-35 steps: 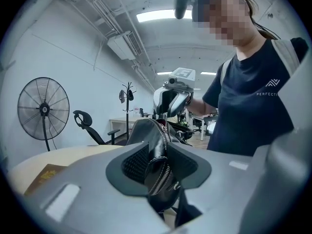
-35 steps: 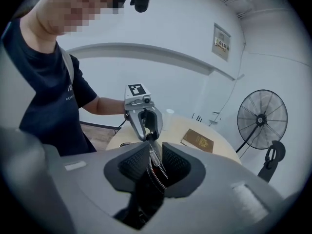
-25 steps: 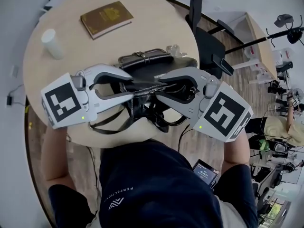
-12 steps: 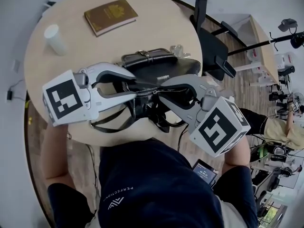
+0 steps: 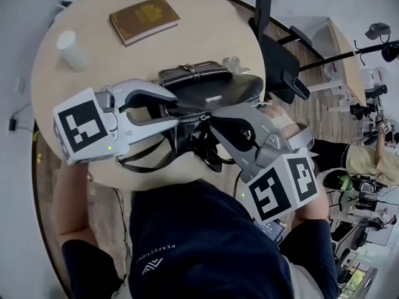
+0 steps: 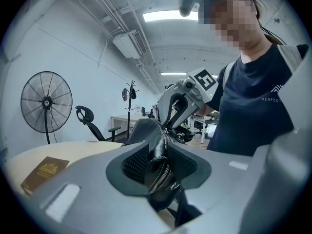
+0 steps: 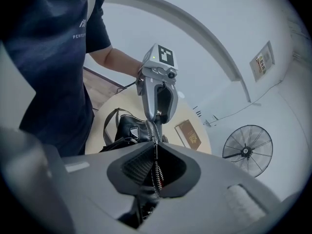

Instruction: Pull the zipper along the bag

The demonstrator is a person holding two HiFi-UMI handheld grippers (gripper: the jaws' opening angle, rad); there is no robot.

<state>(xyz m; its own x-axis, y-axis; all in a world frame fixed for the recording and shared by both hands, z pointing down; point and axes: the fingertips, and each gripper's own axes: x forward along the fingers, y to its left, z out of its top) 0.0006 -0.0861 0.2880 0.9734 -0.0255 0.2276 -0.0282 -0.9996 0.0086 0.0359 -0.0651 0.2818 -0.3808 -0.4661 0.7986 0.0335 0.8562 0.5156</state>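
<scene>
The bag point(image 5: 232, 92) is soft black leather with a glossy, creased skin. It lies slumped on the pale, round wooden table point(image 5: 206, 39), with thin dark straps point(image 5: 146, 161) looping out on the side of the jaws nearer the person. Along its top edge runs the zipper point(image 7: 152, 130), a fine chain of silver metal teeth set in black tape. The left gripper point(image 6: 160, 165), grey plastic with dark ribbed pads, is clamped on one end of the bag. A thick fold of leather and a curl of zipper teeth fill the space between its jaws, which stand partly apart around that bulk. The right gripper point(image 7: 156, 167) has just been drawing its jaws together, and they now pinch the zipper. The thin metal chain passes right between the nearly meeting pads and hangs down behind them. Between the two sets of jaws the zipper stretches in a short straight line, so its long axis runs from one gripper's tips directly to the other's. The two grippers face each other along that line, close together. The bulk of the bag swells out beyond the right jaws and to the far side of both. Well beyond the jaws lie a flat brown book point(image 5: 144, 20) with a gold emblem and a white cylindrical cup point(image 5: 70, 50).
</scene>
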